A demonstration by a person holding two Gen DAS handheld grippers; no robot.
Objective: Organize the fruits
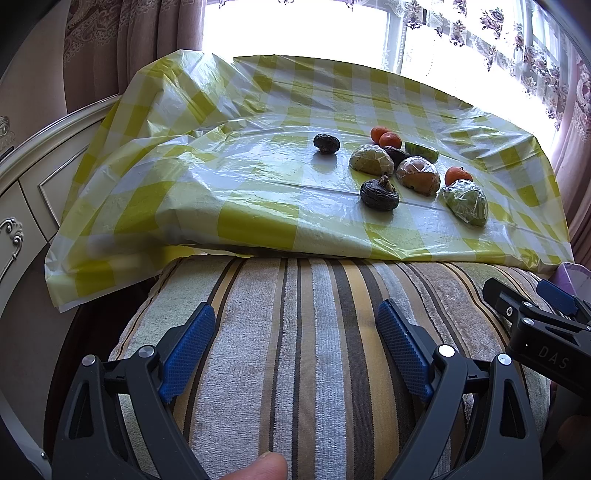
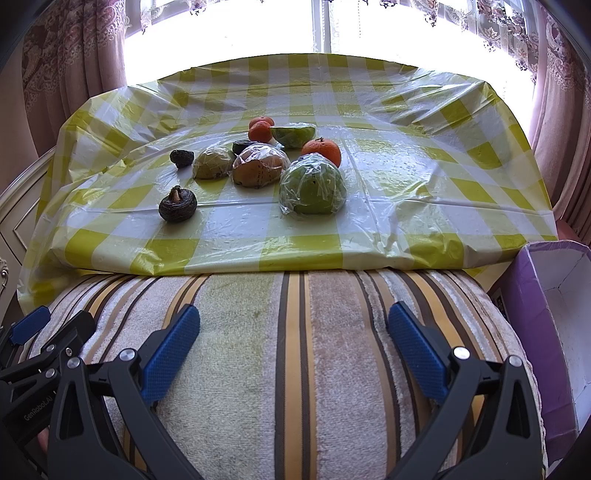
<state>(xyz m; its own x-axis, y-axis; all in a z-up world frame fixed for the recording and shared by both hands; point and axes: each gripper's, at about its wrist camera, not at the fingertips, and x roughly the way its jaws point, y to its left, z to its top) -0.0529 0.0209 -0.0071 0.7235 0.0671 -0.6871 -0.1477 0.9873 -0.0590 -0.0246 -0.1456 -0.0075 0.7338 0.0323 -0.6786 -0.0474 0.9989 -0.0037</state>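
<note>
Nearest, the left claw [image 1: 297, 325] and the right claw [image 2: 293, 328] both stand wide open with nothing between their blue pads, side by side over a striped cushion [image 2: 295, 350]. A fingertip [image 1: 258, 467] shows at the bottom edge of the left view. To the right of the cushion sits a purple box [image 2: 546, 314], open at the top and white inside.

Past the cushion lies the worktop [image 2: 424, 206] under a glossy yellow-and-white checked plastic cloth, wrinkled and bulging at the left edge. The fruits sit on it in a loose cluster — well apart from both claws, with the cushion in between. Closest are a dark wrinkled fruit [image 2: 177, 206] with a stub stem and a green fruit in plastic wrap [image 2: 314, 186]. Behind them come two more wrapped pieces, one brownish [image 2: 258, 166] and one pale green [image 2: 212, 164], an orange [image 2: 322, 150], and a second dark fruit [image 2: 181, 158] off to the left. Farthest are two small oranges [image 2: 260, 127] touching a cut green half [image 2: 293, 134].

Behind the worktop — a bright window [image 2: 295, 26] with patterned curtains.
</note>
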